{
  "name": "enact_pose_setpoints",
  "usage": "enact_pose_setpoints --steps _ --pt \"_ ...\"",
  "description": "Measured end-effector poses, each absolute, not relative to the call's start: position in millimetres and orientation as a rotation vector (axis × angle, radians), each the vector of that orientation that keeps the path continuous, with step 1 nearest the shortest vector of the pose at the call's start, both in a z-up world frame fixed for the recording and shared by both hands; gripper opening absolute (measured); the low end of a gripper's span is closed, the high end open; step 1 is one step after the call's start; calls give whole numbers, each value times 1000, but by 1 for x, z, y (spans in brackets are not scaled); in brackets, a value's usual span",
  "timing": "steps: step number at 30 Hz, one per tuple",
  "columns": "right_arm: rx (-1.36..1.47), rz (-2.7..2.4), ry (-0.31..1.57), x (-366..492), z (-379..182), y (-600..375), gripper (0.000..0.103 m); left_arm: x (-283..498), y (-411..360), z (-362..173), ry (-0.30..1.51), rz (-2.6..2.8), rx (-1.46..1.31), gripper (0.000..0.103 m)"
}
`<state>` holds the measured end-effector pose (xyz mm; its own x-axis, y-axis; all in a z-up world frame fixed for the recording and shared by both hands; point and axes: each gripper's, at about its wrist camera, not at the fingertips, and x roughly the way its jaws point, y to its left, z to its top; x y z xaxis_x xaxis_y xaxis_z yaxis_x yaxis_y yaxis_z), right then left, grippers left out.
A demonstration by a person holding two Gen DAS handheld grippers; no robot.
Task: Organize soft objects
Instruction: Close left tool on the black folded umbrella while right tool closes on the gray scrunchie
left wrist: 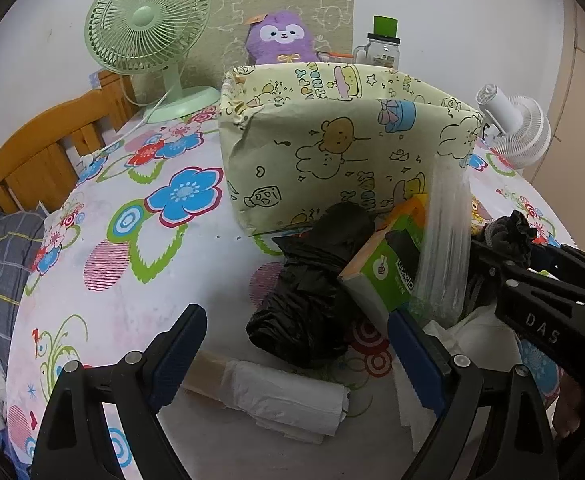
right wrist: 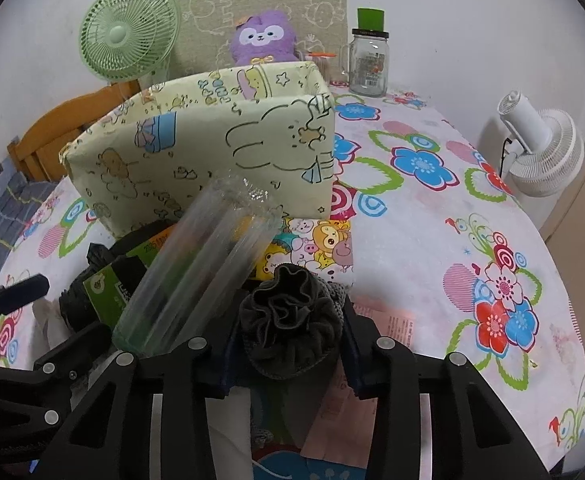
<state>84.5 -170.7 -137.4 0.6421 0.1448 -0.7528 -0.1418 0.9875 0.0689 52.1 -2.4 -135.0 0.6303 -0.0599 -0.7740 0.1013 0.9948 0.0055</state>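
Right gripper [right wrist: 290, 344]: fingers pinch a dark grey ruffled fabric bundle [right wrist: 290, 316], held just in front of the pale yellow cartoon-print storage box [right wrist: 220, 160]. Left gripper [left wrist: 296, 356]: fingers spread, nothing between them, over the flower-print surface [left wrist: 132, 288]. Nearest them lies a white rolled plastic bag [left wrist: 288, 400]. Closer to the box: crumpled black plastic bag [left wrist: 308, 296], green-and-orange carton [left wrist: 388, 268], clear plastic sleeve [left wrist: 444, 248], all bunched against its front. Behind the box: purple plush toy [left wrist: 280, 38], green table fan [left wrist: 148, 20], glass jar with green lid [right wrist: 368, 60].
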Motion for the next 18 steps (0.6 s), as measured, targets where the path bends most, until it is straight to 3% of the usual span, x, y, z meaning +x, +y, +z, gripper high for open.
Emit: enact_pose_setpoints --steps 10,18 --pt "5 156 809 76 -122 -171 43 53 9 -142 901 -49 55 92" --pt "-5 158 783 72 -110 -163 43 69 4 -147 897 -72 78 84"
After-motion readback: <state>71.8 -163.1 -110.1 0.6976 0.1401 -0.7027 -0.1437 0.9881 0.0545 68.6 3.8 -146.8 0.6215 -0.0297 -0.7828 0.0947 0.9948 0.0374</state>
